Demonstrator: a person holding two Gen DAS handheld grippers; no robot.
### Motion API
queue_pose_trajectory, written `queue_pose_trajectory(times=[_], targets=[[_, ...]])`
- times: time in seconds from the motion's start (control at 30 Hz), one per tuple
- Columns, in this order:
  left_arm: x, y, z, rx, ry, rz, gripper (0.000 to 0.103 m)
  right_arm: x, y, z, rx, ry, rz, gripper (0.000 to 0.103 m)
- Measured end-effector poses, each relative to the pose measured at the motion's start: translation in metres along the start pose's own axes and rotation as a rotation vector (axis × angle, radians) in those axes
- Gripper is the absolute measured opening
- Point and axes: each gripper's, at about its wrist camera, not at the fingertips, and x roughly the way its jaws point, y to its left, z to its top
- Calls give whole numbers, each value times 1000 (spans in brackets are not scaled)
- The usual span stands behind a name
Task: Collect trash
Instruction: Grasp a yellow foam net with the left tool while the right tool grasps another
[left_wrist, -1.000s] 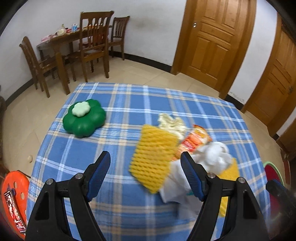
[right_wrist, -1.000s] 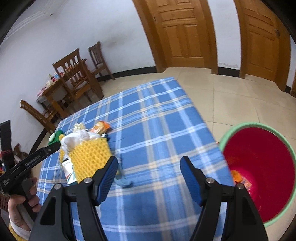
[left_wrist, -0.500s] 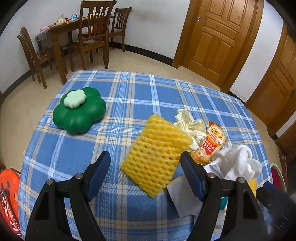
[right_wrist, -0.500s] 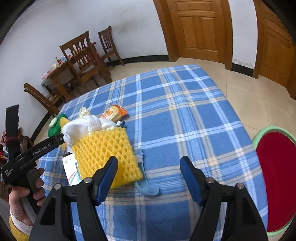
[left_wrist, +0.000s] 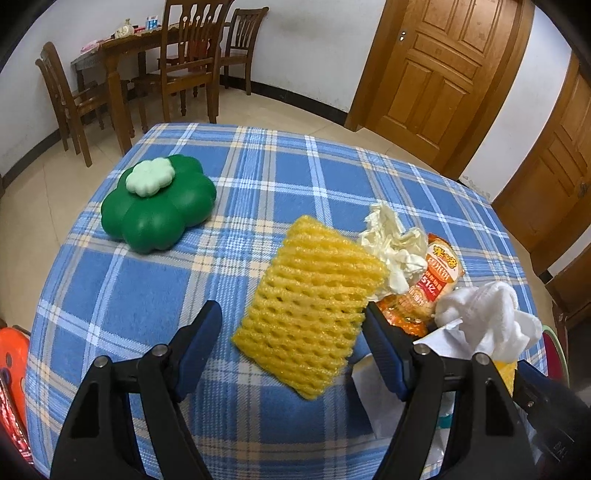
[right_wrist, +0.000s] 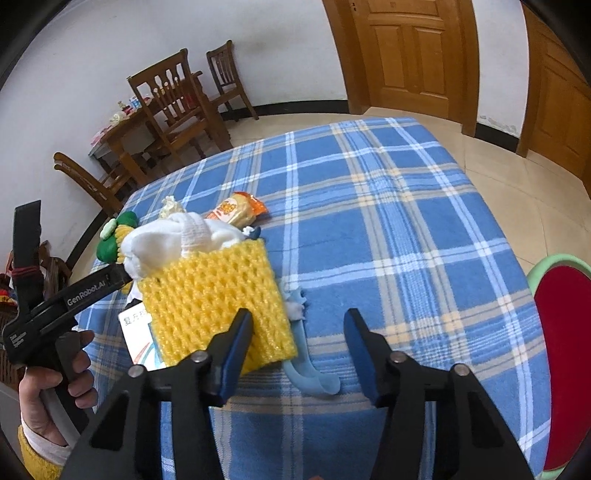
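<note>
My left hand-held gripper (left_wrist: 291, 347) is wide open, nothing btwn the fingers, hovering over the tabletop (left_wrist: 258, 177) w/ its blue plaid cloth. One yellow foam net (left_wrist: 308, 314) lies flat just ahead, btwn the two blue pads, its near corner at approx 12 o'clock from the tips. At 1 o'clock, touching the net's far edge, a crumpled cream tissue (left_wrist: 393, 245). Just right of that, an orange snack wrapper (left_wrist: 424, 291), partly under the tissue. At 3 o'clock a white wad of cloth or paper (left_wrist: 487, 314) sits on a second pile; can't tell what's beneath it from this side. At 10 o'clock, well apart from the trash, a green flower-shaped container (left_wrist: 159, 206) w/ a pale lid knob.

My right hand-held gripper (right_wrist: 297, 354) is also open and empty, held low over the near edge of the cloth. A second yellow foam net (right_wrist: 218, 299) sits at 11 o'clock, its near corner just beside my left pad. White wad (right_wrist: 177, 236) rests on the net's far side. A light blue plastic spoon (right_wrist: 306, 365) lies at 12 o'clock btwn the fingers, bowl toward me. White printed card (right_wrist: 135, 332) pokes out left of the net. Red bin w/ green rim (right_wrist: 561, 354) at 3 o'clock, off the tabletop's edge. My left hand (right_wrist: 55, 376) grips the other tool's handle at 9 o'clock.
</note>
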Motion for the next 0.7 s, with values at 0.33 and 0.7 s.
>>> queue_pose_trajectory(times=[0.33,0.7], targets=[[-2,0,-8,20,7,-50,48,3,0,1,-4,5,44,49],[-16,-1,-14,20,-7,-100,29,2,1,2,16,11,48,55]])
